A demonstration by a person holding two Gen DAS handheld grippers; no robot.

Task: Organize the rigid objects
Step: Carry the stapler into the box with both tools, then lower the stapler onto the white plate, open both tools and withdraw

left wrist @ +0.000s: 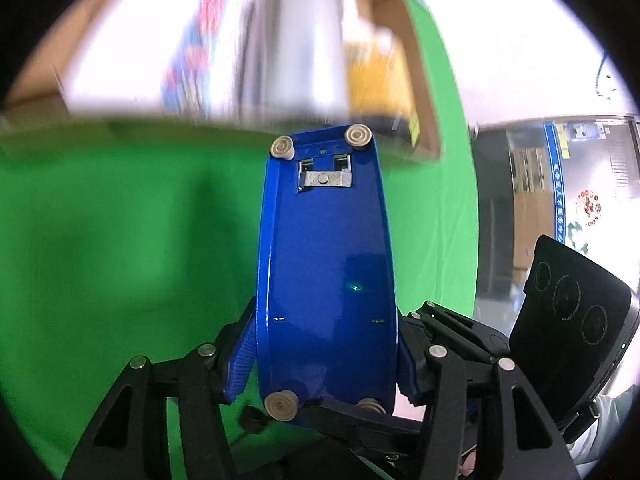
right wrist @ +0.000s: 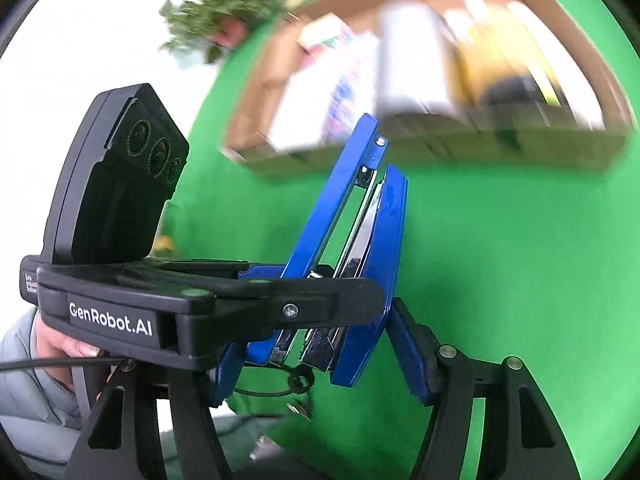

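blue stapler [left wrist: 326, 264] pinched in left tongs [left wrist: 324, 364], right tongs [right wrist: 320, 364] also closed around its base. cardboard box [right wrist: 532, 148] sits ahead, so carry level, don't twist between two grips.

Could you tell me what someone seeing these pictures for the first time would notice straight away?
A big blue stapler fills the middle of the left wrist view, underside up with its pale rubber feet showing, clamped between the left gripper jaws. The right gripper grips it too, its jaws on either side. Behind, over the green cloth, a blurred cardboard box holds other items.
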